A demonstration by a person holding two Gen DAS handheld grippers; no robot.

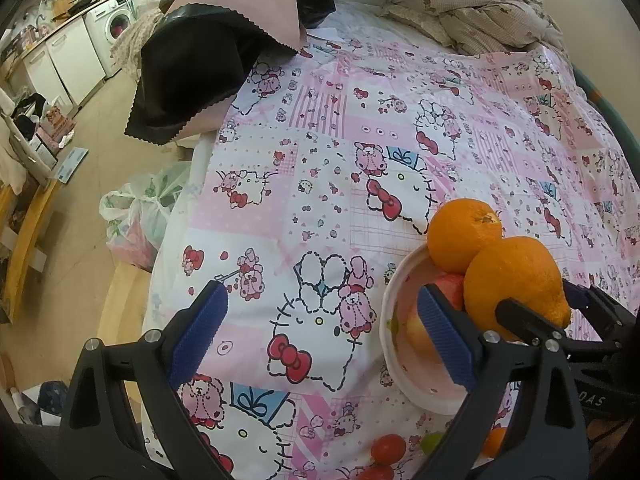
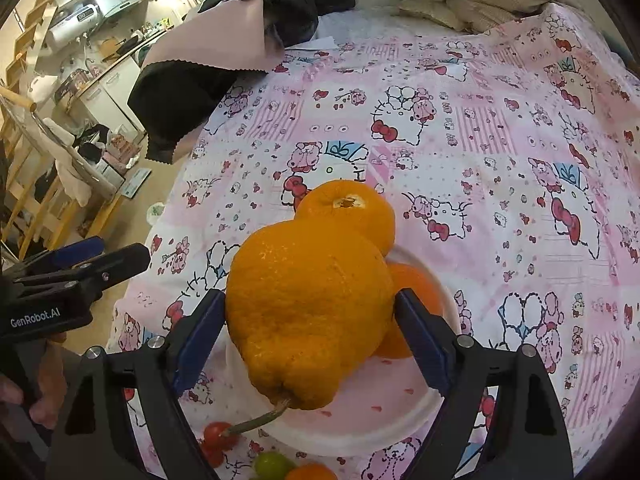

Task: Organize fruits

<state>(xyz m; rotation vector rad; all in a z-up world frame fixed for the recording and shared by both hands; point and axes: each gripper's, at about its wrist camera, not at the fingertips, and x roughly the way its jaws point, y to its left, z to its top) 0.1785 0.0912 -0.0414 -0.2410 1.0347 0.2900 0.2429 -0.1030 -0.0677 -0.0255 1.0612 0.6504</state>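
A white bowl (image 2: 360,424) sits on the pink cartoon bedsheet. My right gripper (image 2: 308,332) is shut on a large bumpy orange with a stem (image 2: 308,316) and holds it over the bowl. A round orange (image 2: 352,212) and another orange fruit (image 2: 416,292) lie in the bowl behind it. In the left wrist view the bowl (image 1: 390,312) holds an apple (image 1: 420,328), the round orange (image 1: 462,232) and the gripped orange (image 1: 516,280). My left gripper (image 1: 320,332) is open and empty, left of the bowl.
Small red tomatoes (image 2: 214,440), a green fruit (image 2: 272,464) and a small orange one (image 2: 310,472) lie on the sheet in front of the bowl. A black and pink cloth (image 1: 192,60) hangs over the bed's far left edge. A crumpled blanket (image 1: 460,4) lies at the back.
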